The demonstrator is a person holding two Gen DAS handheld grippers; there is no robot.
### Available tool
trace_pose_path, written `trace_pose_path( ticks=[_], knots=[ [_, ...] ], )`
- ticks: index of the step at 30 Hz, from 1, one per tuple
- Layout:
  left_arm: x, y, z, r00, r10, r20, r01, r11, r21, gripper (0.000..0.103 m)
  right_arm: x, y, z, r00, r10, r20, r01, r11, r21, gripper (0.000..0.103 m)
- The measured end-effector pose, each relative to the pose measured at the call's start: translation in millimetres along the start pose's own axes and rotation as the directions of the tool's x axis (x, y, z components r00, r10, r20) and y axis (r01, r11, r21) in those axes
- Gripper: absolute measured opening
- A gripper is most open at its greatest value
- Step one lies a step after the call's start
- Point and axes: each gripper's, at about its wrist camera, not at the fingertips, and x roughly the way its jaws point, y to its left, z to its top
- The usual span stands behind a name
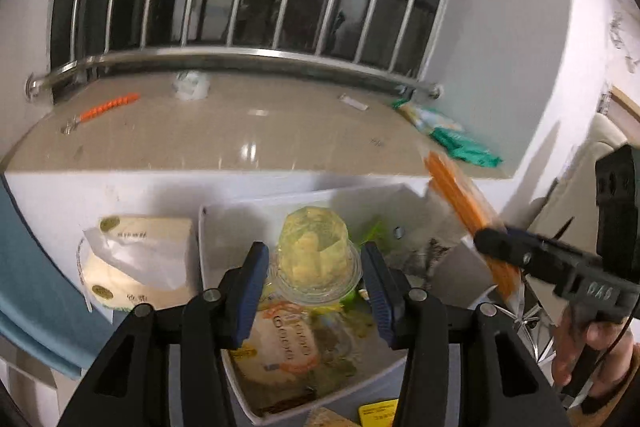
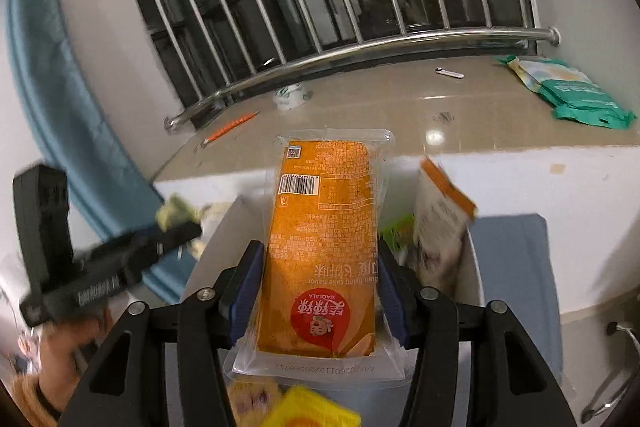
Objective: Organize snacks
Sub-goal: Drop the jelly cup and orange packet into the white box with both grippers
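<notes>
Left wrist view shows your left hand-held gripper (image 1: 316, 263) pinching a clear jelly cup (image 1: 314, 255) above the white bin (image 1: 224, 227) of snacks. Only the right wrist view shows the orange cake packet (image 2: 322, 247) face-on with its barcode, clamped flat in your right hand-held gripper (image 2: 320, 279). Green packets (image 2: 576, 95) lie on the worktop (image 2: 360, 115).

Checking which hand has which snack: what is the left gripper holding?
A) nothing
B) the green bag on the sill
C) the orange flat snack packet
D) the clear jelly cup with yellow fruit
D: in the left wrist view the left gripper has its blue pads closed on the clear jelly cup, above the white box; the orange packet sits in the right gripper.
</notes>
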Motion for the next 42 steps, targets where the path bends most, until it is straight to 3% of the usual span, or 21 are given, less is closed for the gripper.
trace_pose_path(
  ticks=[1,2,6,18,21,26,34,37,42],
  knots=[
    [7.4,5.1,0.6,1.000,0.010,-0.027,-0.011,1.000,-0.025,0.087,6.6,-0.7,4.2,1.000,-0.003,-0.003,0.003,1.000,0.007,0.084],
    [8.7,7.6,-1.0,0.999,0.010,-0.033,-0.012,0.999,-0.041,0.103,13.2,-1.8,7.3,1.000,-0.018,-0.010,0.018,1.000,0.020,0.091],
    [2.6,10.3,-7.1,1.000,0.002,-0.013,-0.002,0.999,-0.037,0.103,17.7,-2.3,7.9,1.000,-0.022,-0.019,0.022,0.999,0.041,0.103],
    [-36.4,-20.4,-24.9,1.000,-0.004,0.025,0.002,0.997,0.081,0.103,-23.5,15.2,-15.5,0.997,-0.073,0.028,0.075,0.994,-0.075,0.103],
    [-60.8,-29.6,-46.4,0.998,-0.007,0.055,0.000,0.993,0.121,0.103,-41.8,19.4,-34.8,0.998,-0.062,0.031,0.064,0.995,-0.073,0.103],
    [-96.0,-39.9,-98.8,0.998,-0.021,0.064,0.011,0.988,0.156,0.103,-65.9,16.8,-95.1,0.999,-0.031,-0.025,0.031,0.999,-0.009,0.103],
    [-126.9,-36.0,-182.6,0.998,-0.059,0.015,0.058,0.997,0.055,0.103,-79.0,10.1,-213.3,0.990,-0.035,-0.134,0.050,0.992,0.116,0.103],
    [-137.5,-31.5,-201.4,0.998,-0.067,0.008,0.067,0.998,0.009,0.103,-72.9,14.0,-227.5,0.987,-0.041,-0.156,0.060,0.991,0.117,0.103],
    [-150.6,-23.7,-213.6,0.998,-0.066,0.011,0.066,0.998,-0.019,0.103,-51.9,25.0,-223.6,0.979,-0.057,-0.195,0.080,0.990,0.114,0.103]
  ],
)
